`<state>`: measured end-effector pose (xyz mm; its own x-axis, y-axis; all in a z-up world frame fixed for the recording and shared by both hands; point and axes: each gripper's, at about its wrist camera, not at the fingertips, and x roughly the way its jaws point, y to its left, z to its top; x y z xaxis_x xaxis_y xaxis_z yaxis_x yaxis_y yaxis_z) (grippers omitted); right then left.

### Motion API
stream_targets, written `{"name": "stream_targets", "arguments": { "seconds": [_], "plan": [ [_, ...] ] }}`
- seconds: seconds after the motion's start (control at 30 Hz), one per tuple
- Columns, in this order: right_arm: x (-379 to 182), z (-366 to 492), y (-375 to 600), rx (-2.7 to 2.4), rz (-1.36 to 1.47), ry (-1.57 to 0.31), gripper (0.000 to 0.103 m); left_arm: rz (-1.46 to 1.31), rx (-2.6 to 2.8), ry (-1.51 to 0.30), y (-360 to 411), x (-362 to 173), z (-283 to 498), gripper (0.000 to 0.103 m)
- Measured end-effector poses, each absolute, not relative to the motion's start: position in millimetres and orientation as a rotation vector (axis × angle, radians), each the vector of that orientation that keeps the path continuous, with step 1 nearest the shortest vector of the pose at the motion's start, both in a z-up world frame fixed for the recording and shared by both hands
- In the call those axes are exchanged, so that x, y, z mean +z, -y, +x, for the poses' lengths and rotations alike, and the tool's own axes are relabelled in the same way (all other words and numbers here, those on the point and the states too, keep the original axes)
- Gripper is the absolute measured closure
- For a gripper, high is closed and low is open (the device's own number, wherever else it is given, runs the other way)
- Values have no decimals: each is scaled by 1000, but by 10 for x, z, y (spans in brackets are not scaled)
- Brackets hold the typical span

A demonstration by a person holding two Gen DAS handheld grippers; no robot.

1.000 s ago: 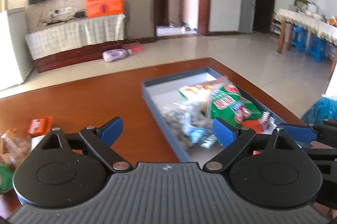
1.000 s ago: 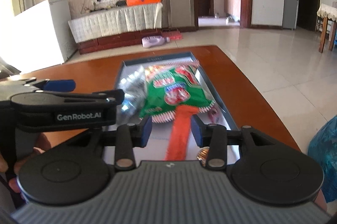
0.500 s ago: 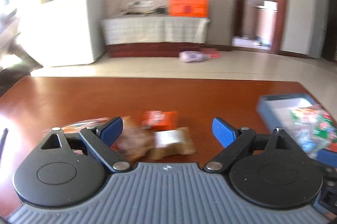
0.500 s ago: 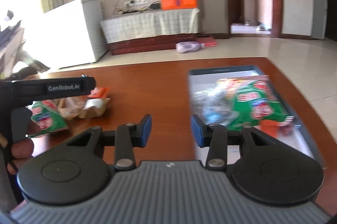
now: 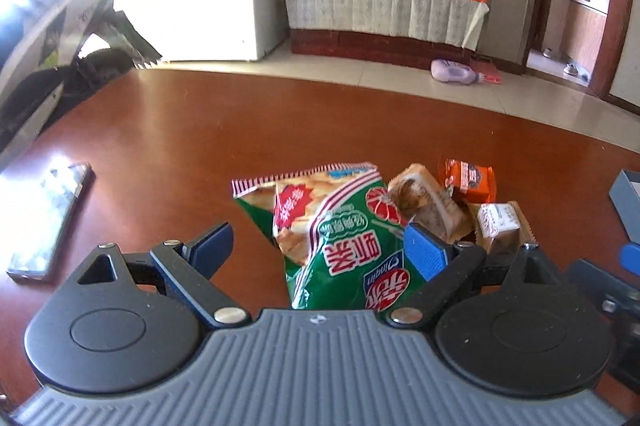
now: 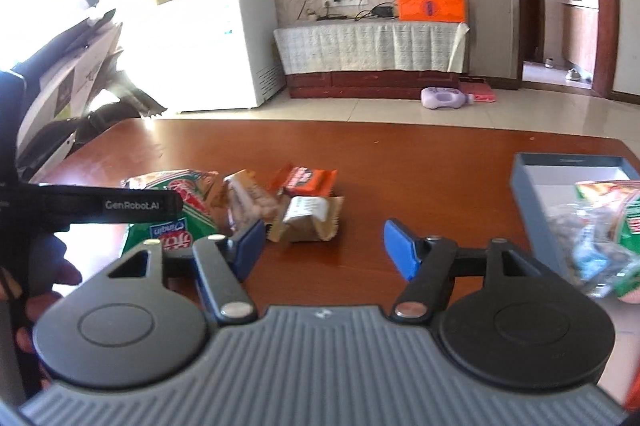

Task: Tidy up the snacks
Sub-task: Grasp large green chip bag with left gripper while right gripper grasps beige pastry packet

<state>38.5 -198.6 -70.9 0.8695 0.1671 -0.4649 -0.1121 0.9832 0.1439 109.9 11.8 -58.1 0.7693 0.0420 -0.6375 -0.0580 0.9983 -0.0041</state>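
Both cameras have swung left off the tray since a second ago; the loose snack pile, off to the side then, now sits right ahead of the left hand-held gripper [image 5: 318,246].

Far left on the desk [image 5: 280,117] lies a phone [image 5: 48,222], well apart from the snacks. Risk: a wide sweep of that tool could knock it, though it looks out of the way.

Next, the green bag [image 5: 340,238]. It lies flat between the left tool's wide-spread fingers, which hold nothing. It is slick and puffy, so I'd guess a pinch on the flat face could slide off or crush the crackers inside; a corner or seam looks safer.

Just right of it, touching, are a brown cake [image 5: 428,205], an orange pack [image 5: 470,177] behind it, and a tan pack [image 5: 502,226]. They crowd the right fingertip, so closing could catch the cake along with the bag, or drag the pile.

The right hand-held gripper [image 6: 324,246] hangs over bare desk between pile and tray, fingers well apart, empty. The two tools are close together, so they could bump if both go for the pile.

Far right, the tray [image 6: 528,193] already holds a heap of snacks [image 6: 600,226], blurred here. More dropped on top could spill over the low wall.
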Motion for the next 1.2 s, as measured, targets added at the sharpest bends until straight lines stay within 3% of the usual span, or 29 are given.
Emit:
{"name": "stream_targets", "arguments": {
  "seconds": [0.73, 0.77, 0.9, 0.93, 1.03, 1.07, 1.2],
  "plan": [
    [-1155, 1146, 1775, 115, 180, -612, 35, -93, -17, -801, -204, -1022, 1418, 8],
    [-1153, 1156, 1784, 123, 186, -614, 36, -104, -20, -803, -215, -1036, 1441, 7],
    [-1135, 1159, 1853, 137, 201, -617, 59, -171, -29, -815, -266, -1090, 1531, 7],
    [-1129, 1147, 1871, 140, 212, -623, 59, -184, -32, -820, -282, -1106, 1551, 8],
    [-1117, 1112, 1878, 147, 194, -636, 61, -200, -62, -812, -293, -1105, 1574, 20],
    [-1112, 1085, 1871, 150, 185, -640, 61, -206, -77, -807, -292, -1104, 1575, 29],
    [-1082, 1028, 1876, 165, 181, -656, 61, -179, -85, -791, -240, -1114, 1585, 33]
  ]
}}
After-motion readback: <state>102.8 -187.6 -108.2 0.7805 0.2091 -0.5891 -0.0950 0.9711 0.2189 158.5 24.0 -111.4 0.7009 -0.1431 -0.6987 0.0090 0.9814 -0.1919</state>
